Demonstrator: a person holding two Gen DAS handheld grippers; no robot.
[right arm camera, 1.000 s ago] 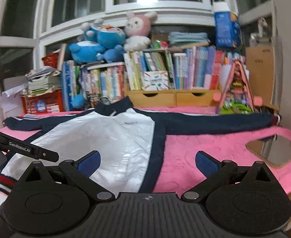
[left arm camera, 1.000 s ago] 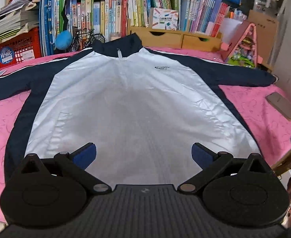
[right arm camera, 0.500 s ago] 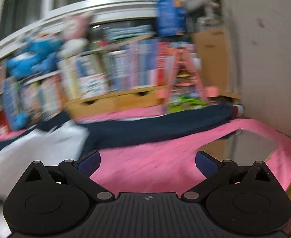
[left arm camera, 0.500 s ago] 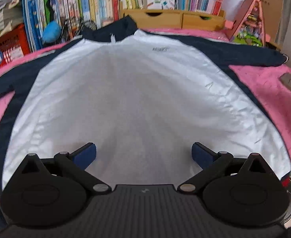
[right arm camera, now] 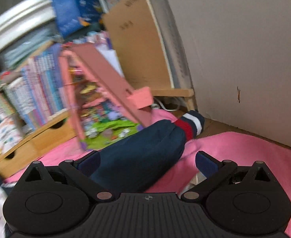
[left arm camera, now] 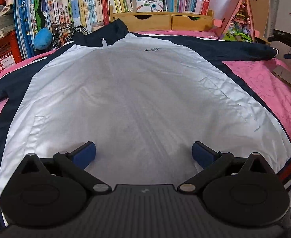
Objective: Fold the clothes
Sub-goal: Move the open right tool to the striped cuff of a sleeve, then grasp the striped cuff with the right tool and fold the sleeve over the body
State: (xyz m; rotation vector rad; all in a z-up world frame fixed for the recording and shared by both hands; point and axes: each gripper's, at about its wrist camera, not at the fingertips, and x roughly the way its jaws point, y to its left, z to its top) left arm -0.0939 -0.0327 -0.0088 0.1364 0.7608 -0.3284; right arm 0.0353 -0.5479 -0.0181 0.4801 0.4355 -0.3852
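Note:
A white jacket with navy sleeves and collar (left arm camera: 137,91) lies spread flat, front up, on a pink cloth (left arm camera: 264,83). My left gripper (left arm camera: 143,152) hovers open over the jacket's lower middle, nothing between its fingers. In the right wrist view the jacket's right navy sleeve (right arm camera: 141,154) with its red, white and navy striped cuff (right arm camera: 191,125) lies on the pink cloth (right arm camera: 244,154). My right gripper (right arm camera: 147,162) is open, low over that sleeve, its jaws standing either side of it. The right gripper's body (left arm camera: 290,41) shows at the far right of the left wrist view.
Rows of books (left arm camera: 82,13), a wooden drawer unit (left arm camera: 161,21), a pink triangular toy house (right arm camera: 105,91), a small model bicycle (left arm camera: 68,33) and a red crate (left arm camera: 0,53) line the back. A flat brown board (left arm camera: 288,79) lies on the right. The wall (right arm camera: 244,59) stands close on the right.
My right gripper swung right and dropped toward the end of the right sleeve, near the cuff. My left gripper dipped over the jacket, then drew back slightly; it stays open.

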